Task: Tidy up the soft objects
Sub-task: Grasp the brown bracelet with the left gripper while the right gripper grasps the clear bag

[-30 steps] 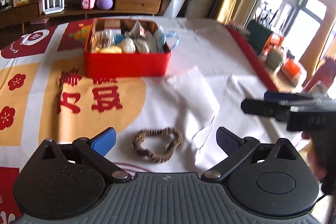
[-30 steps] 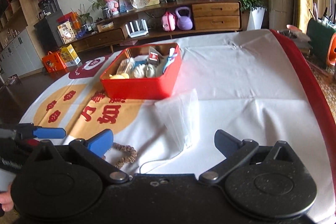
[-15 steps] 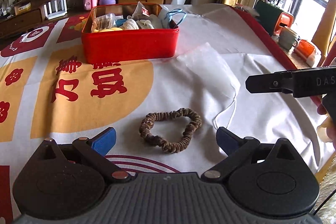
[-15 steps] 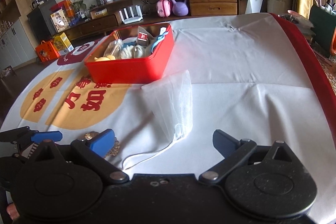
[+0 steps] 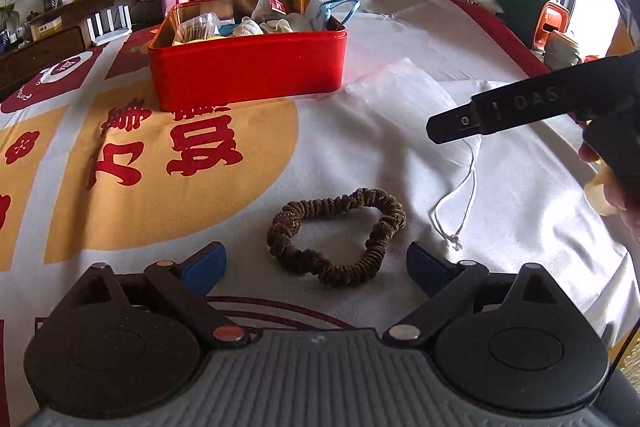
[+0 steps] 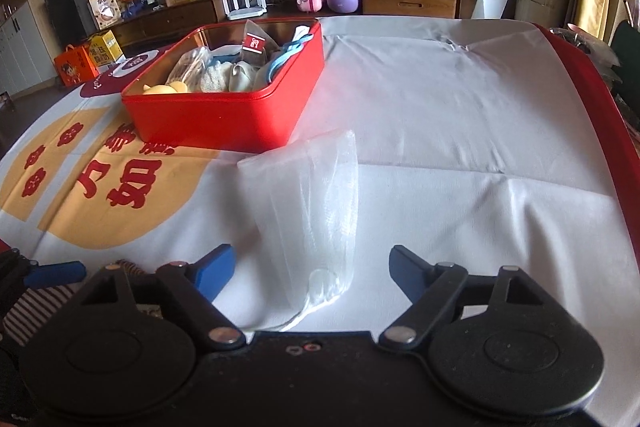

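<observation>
Item: red tin [image 5: 248, 67], standing on the tablecloth [image 6: 440, 115], already holding socks, a blue-strapped mask and packets.

Item: brown scrunchie [image 5: 336, 237], lying loose on the cloth, now sitting just ahead of and between the left gripper's [image 5: 316, 263] spread fingers; a second ago it was further off and smaller in view. The left gripper is standing wide open, holding nothing, having come down toward the scrunchie.

Item: white mesh pouch [image 6: 316, 203], lying flat between tin and scrunchie, its drawstring [image 5: 460, 203] trailing toward the near edge. The right gripper [image 6: 312, 267] is narrowing its jaws around the pouch's near end, pads not yet pressing, nothing gripped; it has moved in from a more distant stance.

Judgement: both hands are lining up pickups, scrunchie left and pouch right, with the tin as the likely destination
</observation>
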